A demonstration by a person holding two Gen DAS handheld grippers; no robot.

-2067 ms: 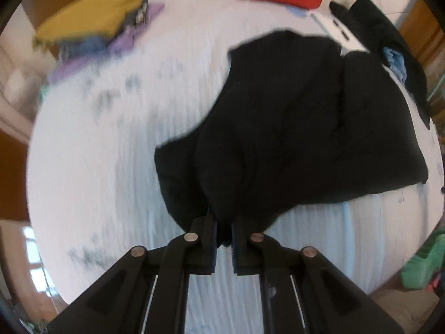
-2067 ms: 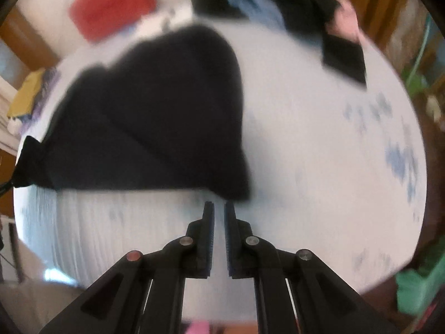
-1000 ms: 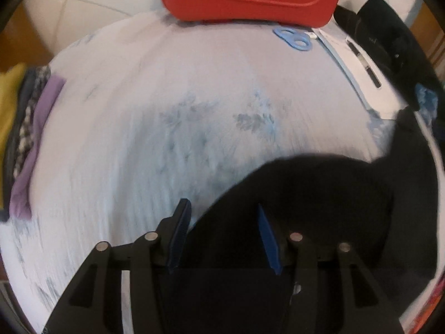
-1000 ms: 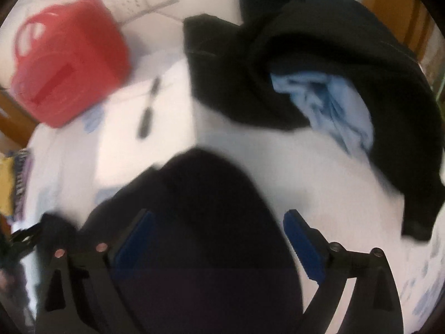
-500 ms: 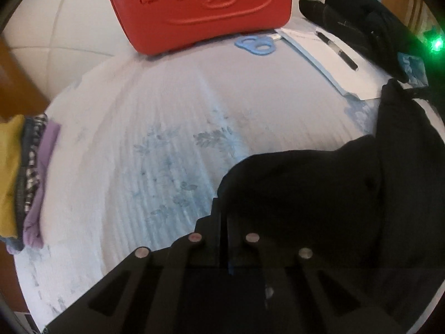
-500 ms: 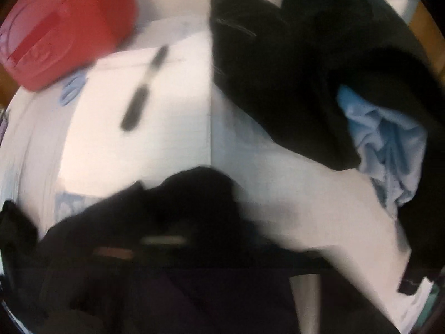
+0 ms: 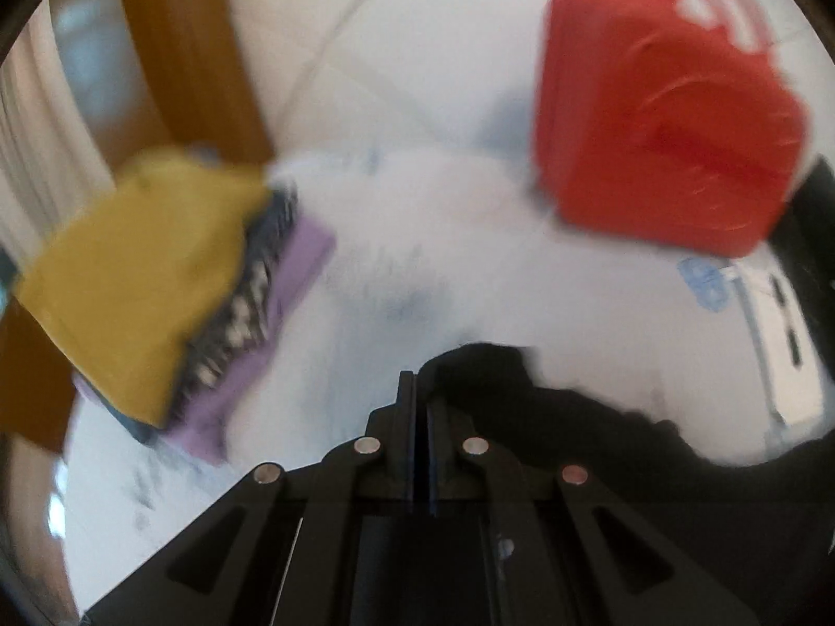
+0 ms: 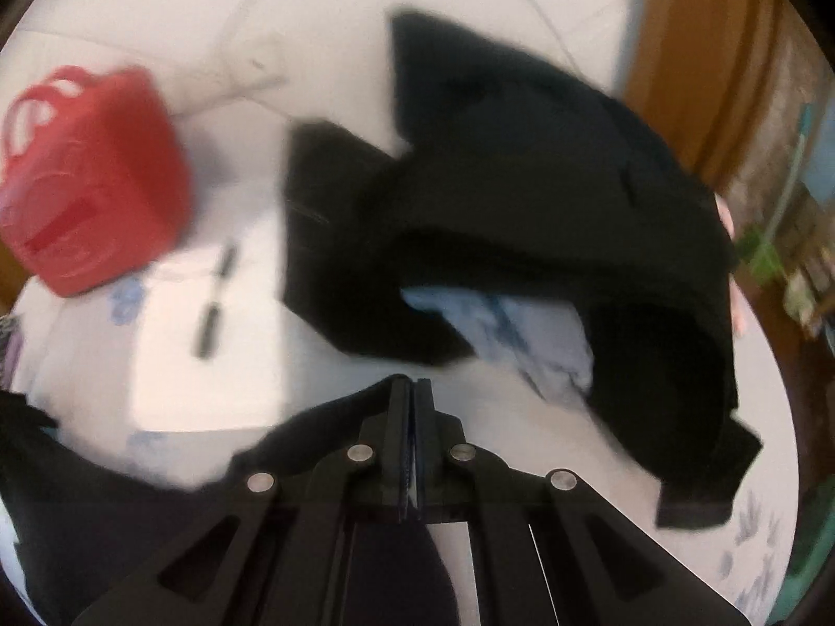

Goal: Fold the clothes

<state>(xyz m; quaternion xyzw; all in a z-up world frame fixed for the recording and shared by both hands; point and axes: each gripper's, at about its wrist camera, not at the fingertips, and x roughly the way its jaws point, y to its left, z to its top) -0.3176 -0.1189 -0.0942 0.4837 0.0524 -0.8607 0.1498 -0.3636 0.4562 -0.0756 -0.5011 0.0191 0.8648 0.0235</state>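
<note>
With fingers pressed shut, left gripper (image 7: 420, 396) and right gripper (image 8: 410, 401) each pinch the black garment (image 7: 548, 391).

The matte black, angular plastic left gripper (image 7: 420, 407) fans out from two flat black fingers (image 7: 405, 417) into four slanted link arms, each pinned by a round silver rivet, with elongated slots cut into the outer arms; a thin blue lining shows along the inner faces of the fingers. The right gripper (image 8: 411, 407) of the same matte black plastic has the same build: narrow fingers (image 8: 399, 417) with a blue strip on their inner faces, four silver rivets in a shallow arc, and triangular cut-outs in the outer arms.
</note>
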